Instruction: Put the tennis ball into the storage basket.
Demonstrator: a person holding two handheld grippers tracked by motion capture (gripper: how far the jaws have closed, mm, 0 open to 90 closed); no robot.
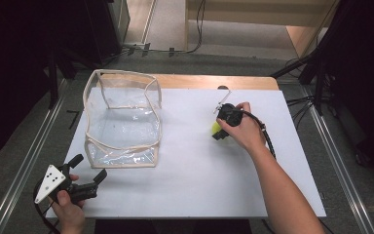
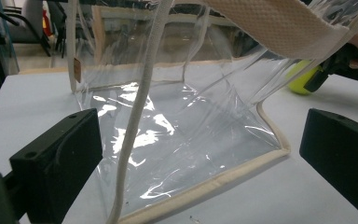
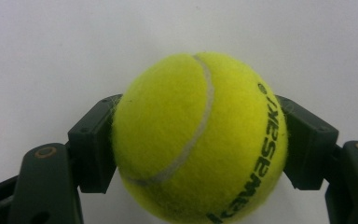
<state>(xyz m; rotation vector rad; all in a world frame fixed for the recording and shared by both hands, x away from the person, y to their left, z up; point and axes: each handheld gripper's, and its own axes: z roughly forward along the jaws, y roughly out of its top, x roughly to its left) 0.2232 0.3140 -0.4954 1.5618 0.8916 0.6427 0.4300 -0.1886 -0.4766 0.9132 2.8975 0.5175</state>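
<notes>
ball [image 3: 199, 140]: yellow, grey seam, black lettering | bag [image 1: 121, 119]: clear, seemingly cream-trimmed

A white sheet [image 1: 195, 170] covers most of a wooden table [image 1: 214, 82], whose bare edge shows along the far side. Metal rails [image 1: 24, 161] run along the grey floor left and right of the table. Black cables [image 1: 197, 29] lie on the floor beyond the far edge.

We see the white table [image 1: 195, 180] brightly and evenly lit from overhead while the room around it falls nearly black. Just ahead of our left gripper [image 2: 200, 154], glare streaks the clear bag [image 2: 182, 135]. The tennis ball [image 3: 200, 140] in our right gripper [image 3: 200, 149] looks sharp, casting only a faint shadow.
</notes>
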